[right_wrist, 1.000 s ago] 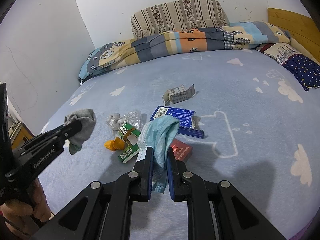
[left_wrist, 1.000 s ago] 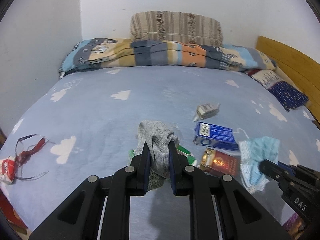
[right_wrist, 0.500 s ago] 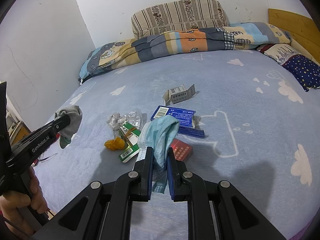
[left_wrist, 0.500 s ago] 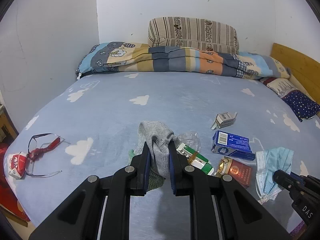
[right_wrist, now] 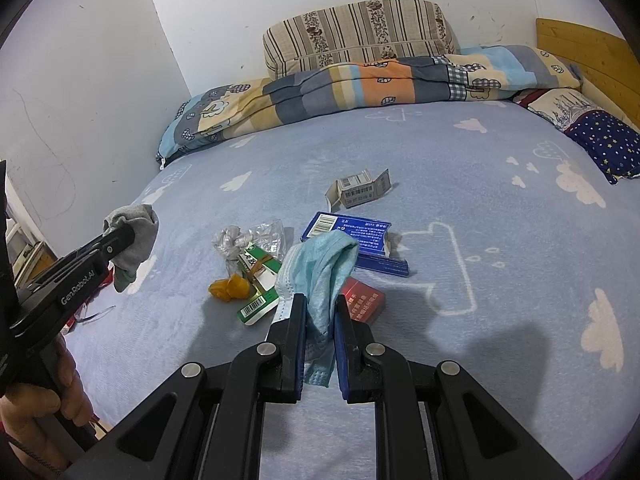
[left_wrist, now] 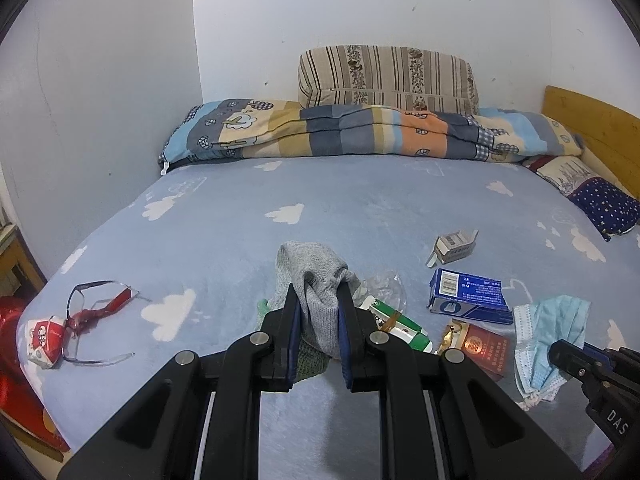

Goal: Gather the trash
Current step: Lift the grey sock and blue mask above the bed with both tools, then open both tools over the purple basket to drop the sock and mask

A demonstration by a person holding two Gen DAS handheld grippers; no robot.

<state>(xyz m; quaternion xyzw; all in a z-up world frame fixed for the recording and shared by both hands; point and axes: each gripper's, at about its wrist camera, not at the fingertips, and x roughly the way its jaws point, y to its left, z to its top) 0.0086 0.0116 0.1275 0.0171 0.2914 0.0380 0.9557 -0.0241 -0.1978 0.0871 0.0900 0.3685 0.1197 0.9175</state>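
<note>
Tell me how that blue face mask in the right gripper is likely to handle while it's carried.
Probably floppy: the face mask droops over the right gripper and hangs below its fingers. Likely very light, being thin pleated fabric. Its loose ear loop might snag on things.

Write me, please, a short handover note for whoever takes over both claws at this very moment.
Left claw: shut on the grey sock, held above the bed.
Right claw: shut on the blue face mask, also lifted.
Still on the bed: small grey-white carton, blue box, red cigarette pack, green-and-white package, crumpled clear wrapper, orange scrap. At the left edge lie glasses and a red-and-white pack.
No bin is in view.
Left to do: drop both held items, then collect the rest.
</note>
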